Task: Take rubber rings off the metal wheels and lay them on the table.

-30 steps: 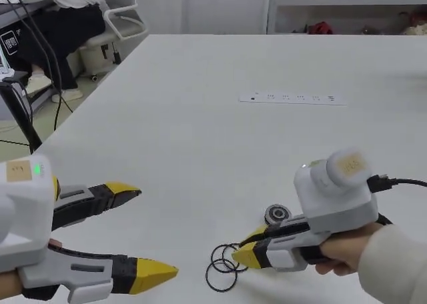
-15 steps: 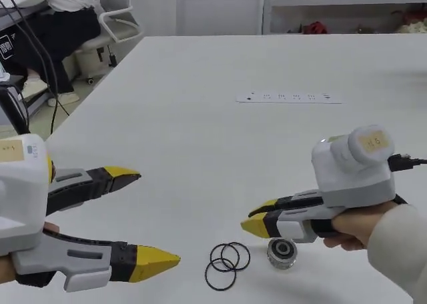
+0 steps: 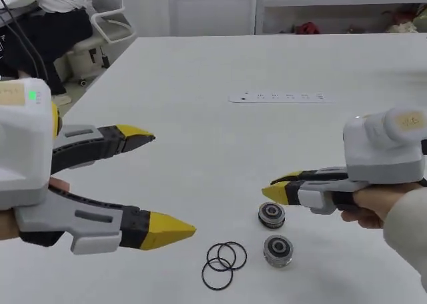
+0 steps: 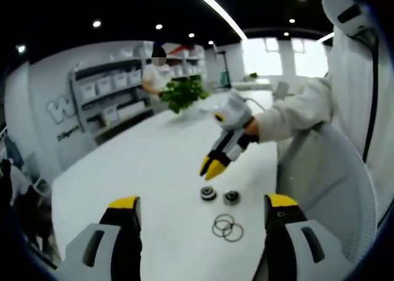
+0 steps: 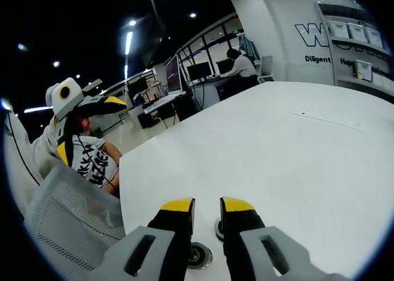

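black rubber rings [image 3: 225,263], white table [image 3: 200,151]

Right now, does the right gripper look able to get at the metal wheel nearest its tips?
Probably yes. The right gripper hangs close beside that metal wheel with nothing between them. Its jaws look nearly closed and would need opening first.

Wheel [image 5: 201,256] half behind right tongs [image 5: 207,204]

Bright, even overhead light; soft faint shadows on the white table [image 3: 200,117], rubber rings [image 3: 225,261] sharp. Both gripper views bend hard at edges (fisheye), ceiling light strip [image 4: 215,10] blown out, windows [image 4: 277,56] overexposed.
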Demonstrator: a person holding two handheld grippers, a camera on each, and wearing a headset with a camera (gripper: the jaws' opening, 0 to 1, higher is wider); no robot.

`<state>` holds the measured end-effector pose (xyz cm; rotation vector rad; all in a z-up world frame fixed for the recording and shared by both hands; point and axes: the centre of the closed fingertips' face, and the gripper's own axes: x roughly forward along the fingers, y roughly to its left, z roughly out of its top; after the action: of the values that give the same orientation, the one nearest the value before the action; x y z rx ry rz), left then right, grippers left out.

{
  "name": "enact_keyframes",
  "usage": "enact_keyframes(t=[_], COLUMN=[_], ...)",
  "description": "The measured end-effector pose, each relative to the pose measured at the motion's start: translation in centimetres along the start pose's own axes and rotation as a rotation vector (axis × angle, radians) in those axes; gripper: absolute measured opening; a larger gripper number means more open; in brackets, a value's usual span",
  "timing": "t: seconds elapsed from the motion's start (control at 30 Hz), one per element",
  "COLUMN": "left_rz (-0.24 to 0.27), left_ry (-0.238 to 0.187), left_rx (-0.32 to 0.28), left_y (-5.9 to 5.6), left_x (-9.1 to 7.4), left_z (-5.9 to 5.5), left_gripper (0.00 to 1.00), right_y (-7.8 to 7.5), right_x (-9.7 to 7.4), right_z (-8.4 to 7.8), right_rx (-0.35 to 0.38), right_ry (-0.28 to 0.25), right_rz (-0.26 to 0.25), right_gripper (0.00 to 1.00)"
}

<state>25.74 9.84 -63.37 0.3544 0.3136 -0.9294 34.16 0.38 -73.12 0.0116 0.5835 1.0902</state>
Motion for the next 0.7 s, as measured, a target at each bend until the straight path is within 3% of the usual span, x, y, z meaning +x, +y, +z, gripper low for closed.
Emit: enact_keyframes(t=[0.3, 0.5, 0.7], left_rz=[-0.011, -0.056, -0.088], left_ry=[-0.026, -0.044, -0.065], left_rx=[0.061, 0.121, 0.144], left_y=[1.6, 1.5, 2.0], left_x=[1.2, 2.7, 4.7], left_z=[2.8, 4.5, 6.0], left_gripper=[0.85, 0.83, 0.83], right_y=[-1.2, -2.2, -3.3], right_x=[-0.6, -0.8, -1.3], right_z=[-0.1, -1.2, -2.3], right_rx=[0.021, 0.029, 0.061], right_ry=[-0.012, 0.012, 0.028], right_rz=[-0.043, -0.073, -0.100], right_gripper=[0.14, 0.14, 0.14])
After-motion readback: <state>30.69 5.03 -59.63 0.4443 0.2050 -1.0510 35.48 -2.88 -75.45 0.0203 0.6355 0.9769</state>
